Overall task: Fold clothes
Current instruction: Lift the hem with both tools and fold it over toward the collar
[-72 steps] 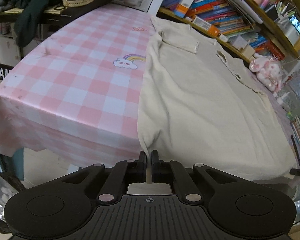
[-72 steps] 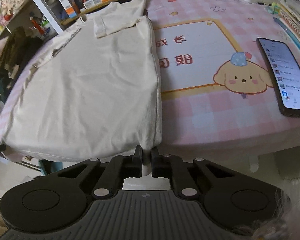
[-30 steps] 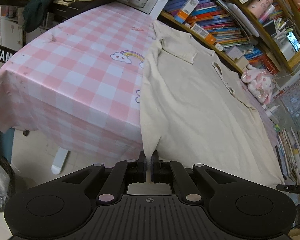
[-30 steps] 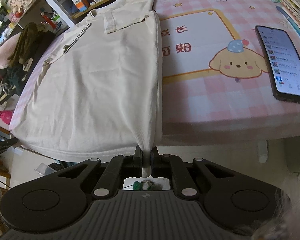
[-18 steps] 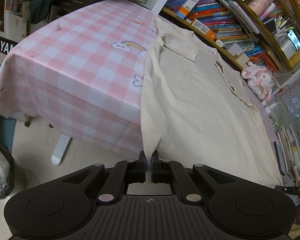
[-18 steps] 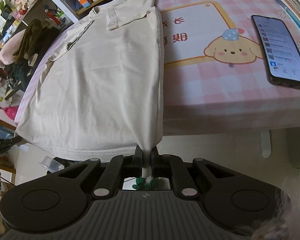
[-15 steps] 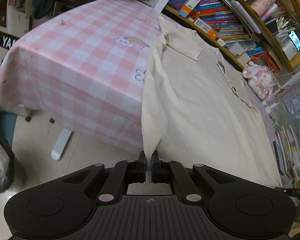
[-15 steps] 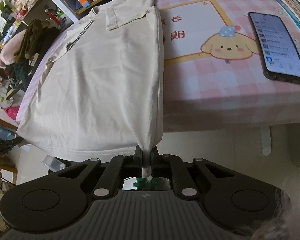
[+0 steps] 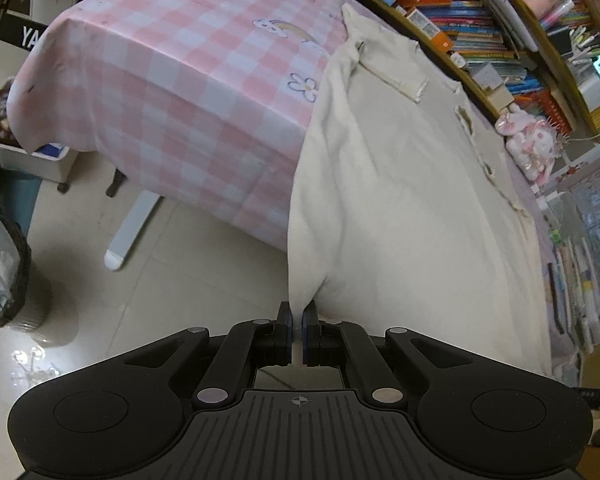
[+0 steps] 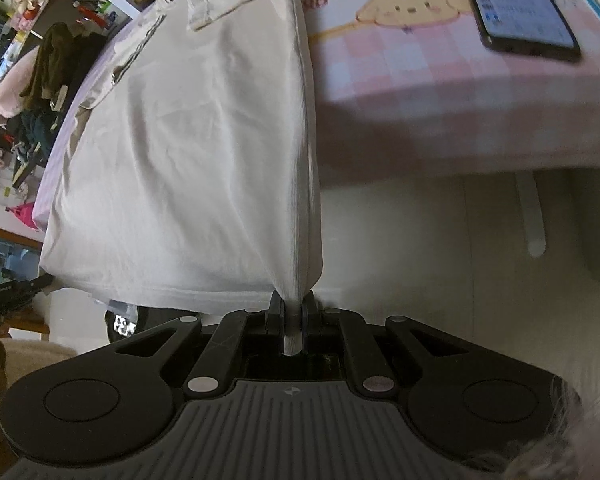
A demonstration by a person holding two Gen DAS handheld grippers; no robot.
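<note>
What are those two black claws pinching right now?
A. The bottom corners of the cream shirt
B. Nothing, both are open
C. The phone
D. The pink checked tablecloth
A: the left gripper and the right gripper are each shut on a bottom corner of the cream shirt, which hangs off the table edge.

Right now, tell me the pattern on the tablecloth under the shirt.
Pink and white checks with small cartoon prints on the tablecloth; the left wrist view shows it best.
</note>
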